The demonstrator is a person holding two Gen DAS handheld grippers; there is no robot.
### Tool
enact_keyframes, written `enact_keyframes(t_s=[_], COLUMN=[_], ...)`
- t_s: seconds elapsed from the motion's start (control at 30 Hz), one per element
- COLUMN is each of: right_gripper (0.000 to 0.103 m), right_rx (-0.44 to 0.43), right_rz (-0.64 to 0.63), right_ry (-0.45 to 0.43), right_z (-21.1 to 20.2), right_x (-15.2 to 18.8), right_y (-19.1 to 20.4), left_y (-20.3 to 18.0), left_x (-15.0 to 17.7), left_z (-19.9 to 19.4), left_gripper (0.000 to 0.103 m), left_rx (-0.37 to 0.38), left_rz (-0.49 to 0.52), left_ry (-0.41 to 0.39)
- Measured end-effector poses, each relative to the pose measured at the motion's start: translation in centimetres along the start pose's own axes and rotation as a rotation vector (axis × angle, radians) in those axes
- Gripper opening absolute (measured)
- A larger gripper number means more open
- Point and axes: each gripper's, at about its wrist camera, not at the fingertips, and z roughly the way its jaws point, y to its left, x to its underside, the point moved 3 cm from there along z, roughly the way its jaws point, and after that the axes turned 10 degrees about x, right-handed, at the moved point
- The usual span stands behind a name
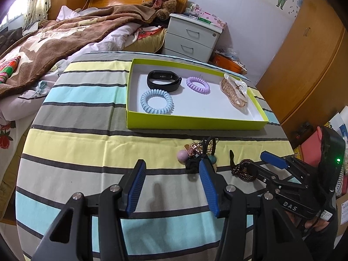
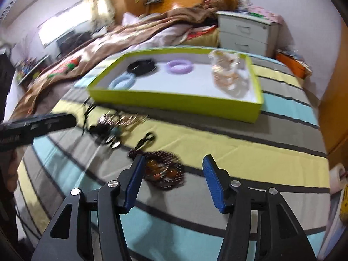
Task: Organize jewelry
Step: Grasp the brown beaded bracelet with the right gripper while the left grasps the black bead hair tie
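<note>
A lime-green tray point(image 1: 195, 124) point(image 2: 174, 103) holds a black fitness band point(image 1: 164, 81) point(image 2: 141, 67), a blue coil tie point(image 1: 157, 101) point(image 2: 121, 82), a purple coil tie point(image 1: 198, 85) point(image 2: 179, 67) and a pink hair claw point(image 1: 233, 91) point(image 2: 228, 76). In front of the tray lie a tangle of black hair ties with baubles point(image 1: 196, 155) point(image 2: 111, 128) and a dark beaded bracelet point(image 1: 241, 169) point(image 2: 165, 171). My left gripper point(image 1: 173, 187) is open, just left of the tangle. My right gripper point(image 2: 174, 182) point(image 1: 261, 163) is open over the bracelet.
The table wears a striped cloth point(image 1: 87, 113). A bed with a brown blanket point(image 1: 54, 39) lies to the left, a white nightstand point(image 1: 193, 37) behind, and a wooden wardrobe point(image 1: 315, 54) to the right.
</note>
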Motion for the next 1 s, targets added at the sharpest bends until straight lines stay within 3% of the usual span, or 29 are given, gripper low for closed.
enact_keyframes(t_s=[0.1,0.33,0.37,0.43,0.5,0.6,0.87,1.0], right_gripper=[0.057,0.056,0.054,0.038,0.033,0.017,0.009,0.004], right_rx=[0.035,-0.003,-0.008,-0.013,-0.028,-0.020,-0.006,0.006], right_rz=[-0.042,0.022,0.025,0.027,0.028,0.005,0.010,0.015], right_ry=[-0.017,-0.011,-0.011,-0.014,-0.017,-0.024,-0.034,-0.052], right_z=[0.2,0.4,0.3,0.3,0.2,-0.1,-0.4,-0.8], right_x=[-0.2,-0.1,-0.1,-0.1,-0.1,0.1,0.2,0.2], right_y=[0.9,0.4,0.3,0.3,0.4,0.7,0.5,0.3], left_y=[-0.1,-0.9,-1.0,-1.4,-1.7,-2.1,-2.8,-2.8], left_x=[0.0,0.0,0.0,-0.1,-0.3,-0.8,-0.9,-0.5], left_z=[0.2,0.3,0.4,0.4,0.7,1.4,3.4,3.8], left_gripper=[0.053,0.053,0.053,0.053,0.053,0.053,0.052,0.038], left_rx=[-0.004,0.019,0.024,0.035,0.041,0.025,-0.008,-0.028], left_rz=[-0.002,0.016,0.016,0.023,0.025,0.024,0.044,0.051], left_ry=[0.006,0.010,0.012,0.011,0.015,0.018,0.052,0.065])
